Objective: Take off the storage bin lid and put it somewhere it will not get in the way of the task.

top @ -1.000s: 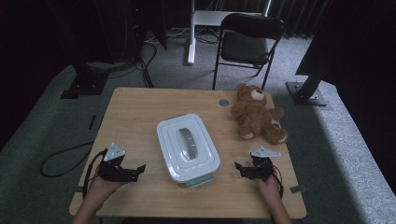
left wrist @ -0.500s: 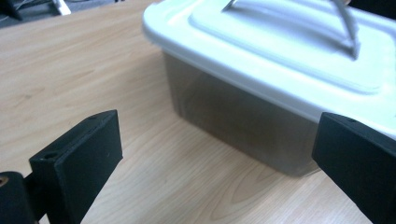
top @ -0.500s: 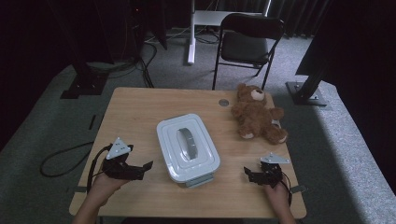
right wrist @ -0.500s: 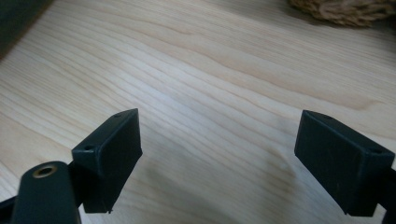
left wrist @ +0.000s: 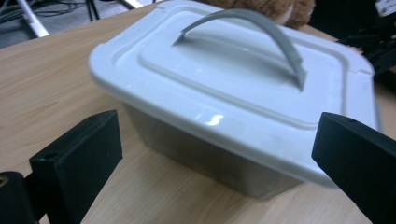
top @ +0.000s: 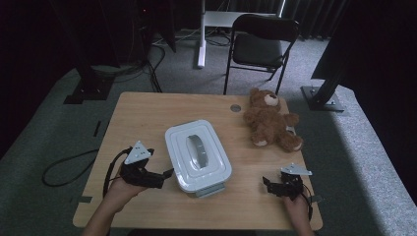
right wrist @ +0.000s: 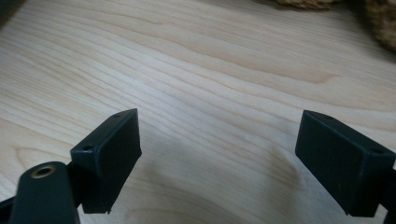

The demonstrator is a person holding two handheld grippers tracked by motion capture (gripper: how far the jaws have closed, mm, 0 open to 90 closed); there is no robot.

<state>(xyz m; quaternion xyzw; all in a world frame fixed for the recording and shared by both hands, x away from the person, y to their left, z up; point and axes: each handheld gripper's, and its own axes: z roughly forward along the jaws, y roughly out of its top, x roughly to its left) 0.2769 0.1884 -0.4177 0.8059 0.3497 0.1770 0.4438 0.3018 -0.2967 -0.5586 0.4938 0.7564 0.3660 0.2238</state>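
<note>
Your left gripper (top: 167,174) sits just beside the box (top: 198,155), jaws spread wide and aimed at its near long side, probably to steady it or catch the lid rim (nothing is gripped). The box lies mid-table, lid on, handle (left wrist: 252,32) up. Your right gripper (top: 268,183), also wide and holding nothing, hovers over bare wood near the table (top: 147,113) edge. The bear (top: 269,120) lies well apart, leaving open room between.

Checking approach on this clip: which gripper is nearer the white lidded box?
Left. The left gripper sits right beside the white lidded box, jaws open toward it; the right gripper is farther off, over bare table.
</note>
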